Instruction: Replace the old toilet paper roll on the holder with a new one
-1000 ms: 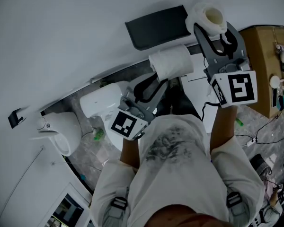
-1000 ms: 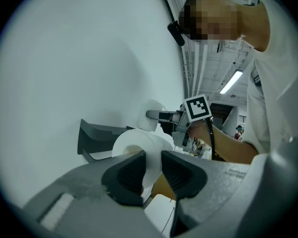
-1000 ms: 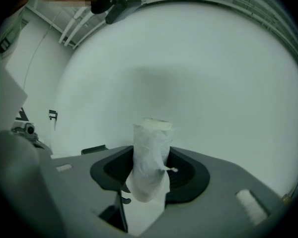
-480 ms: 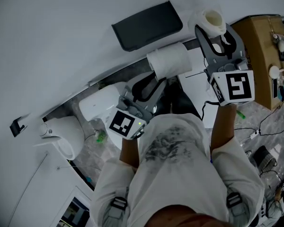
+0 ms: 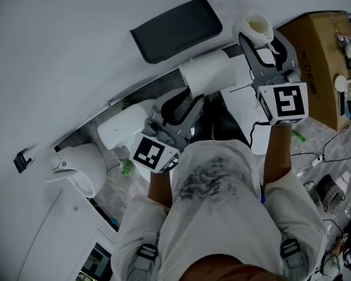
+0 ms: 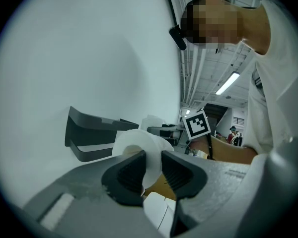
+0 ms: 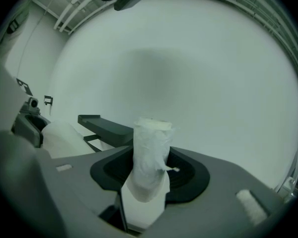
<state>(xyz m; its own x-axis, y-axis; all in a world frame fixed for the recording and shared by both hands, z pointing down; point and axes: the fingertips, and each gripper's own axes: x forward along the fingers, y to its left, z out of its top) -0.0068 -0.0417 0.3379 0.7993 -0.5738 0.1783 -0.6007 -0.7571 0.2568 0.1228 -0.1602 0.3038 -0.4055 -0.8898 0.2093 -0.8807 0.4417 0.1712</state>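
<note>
Two grippers are stretched out from the person's chest toward the white wall, forearms extended side by side and marker cubes facing up. The left gripper is closed on the new toilet paper roll. Its jaws pinch one side of the roll's thick paper wall, so the roll sits at the jaw tips, lying on its side. The right gripper reaches a little further forward, to the right of the left one. It clasps the old roll, a nearly bare tube with a thin ragged wrap of paper, standing upright between its jaws. The dark holder is on the wall just ahead of the left gripper's roll and off to the left of the right gripper; neither roll touches it. A brown cardboard box stands just right of the right gripper.
</note>
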